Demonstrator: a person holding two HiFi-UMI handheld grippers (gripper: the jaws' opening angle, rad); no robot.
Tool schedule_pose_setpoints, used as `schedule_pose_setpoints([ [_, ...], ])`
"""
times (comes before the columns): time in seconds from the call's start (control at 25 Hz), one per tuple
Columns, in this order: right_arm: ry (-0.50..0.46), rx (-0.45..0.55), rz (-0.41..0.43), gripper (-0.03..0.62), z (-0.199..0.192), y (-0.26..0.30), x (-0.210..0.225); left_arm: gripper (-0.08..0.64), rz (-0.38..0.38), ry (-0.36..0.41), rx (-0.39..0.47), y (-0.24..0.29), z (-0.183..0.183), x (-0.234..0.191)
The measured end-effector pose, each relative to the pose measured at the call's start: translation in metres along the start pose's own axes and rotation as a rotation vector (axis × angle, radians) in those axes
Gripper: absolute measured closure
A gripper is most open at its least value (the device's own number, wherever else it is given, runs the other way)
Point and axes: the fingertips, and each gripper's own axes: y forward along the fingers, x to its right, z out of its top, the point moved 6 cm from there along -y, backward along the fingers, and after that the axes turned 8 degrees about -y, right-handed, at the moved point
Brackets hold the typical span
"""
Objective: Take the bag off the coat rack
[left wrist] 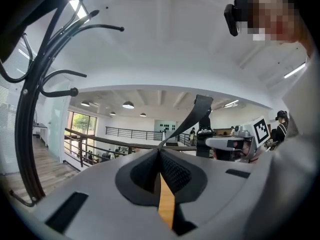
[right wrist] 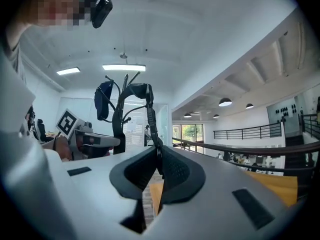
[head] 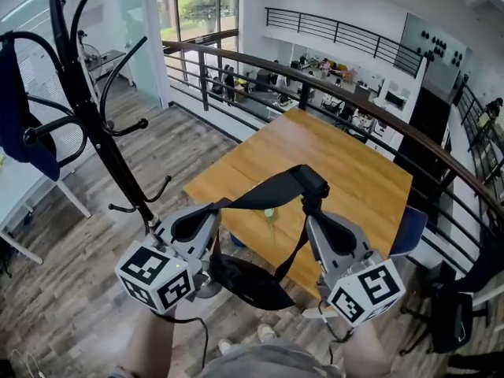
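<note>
A black bag (head: 248, 283) hangs free of the coat rack (head: 94, 132), between my two grippers, by its strap (head: 276, 189). The left gripper (head: 221, 205) is shut on the strap's left end, and the right gripper (head: 312, 212) is shut on its right side below a buckle. In the left gripper view the strap (left wrist: 193, 115) rises from the closed jaws of the left gripper (left wrist: 160, 152) toward the right gripper (left wrist: 235, 143). In the right gripper view the strap (right wrist: 150, 115) runs up out of the right gripper (right wrist: 160, 152). The rack stands to the left, apart from the bag.
A dark blue garment (head: 20, 124) hangs on the rack's far left hook. A wooden table (head: 339, 172) stands just ahead beneath the bag, with a blue chair (head: 409, 231) at its right. A curved railing (head: 370, 113) runs behind. Wood floor lies below.
</note>
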Motion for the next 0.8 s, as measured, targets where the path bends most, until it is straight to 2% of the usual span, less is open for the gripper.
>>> schedule_pose_setpoints([
  [0.24,0.017,-0.073,-0.049,0.543,-0.032,-0.015,-0.002,0.545,-0.050,-0.009,-0.087,0.018,-0.035,-0.002],
  [0.4,0.045,-0.106,-0.077,0.543,-0.059,-0.026,-0.002,0.545,-0.099,0.036,-0.154,0.026,-0.064,0.006],
  [0.64,0.096,-0.165,-0.095,0.543,-0.095,-0.043,-0.002,0.545,-0.121,-0.003,-0.220,0.030,-0.104,0.016],
  [0.8,0.119,-0.205,-0.109,0.543,-0.107,-0.044,-0.001,0.545,-0.119,-0.037,-0.252,0.031,-0.115,0.013],
])
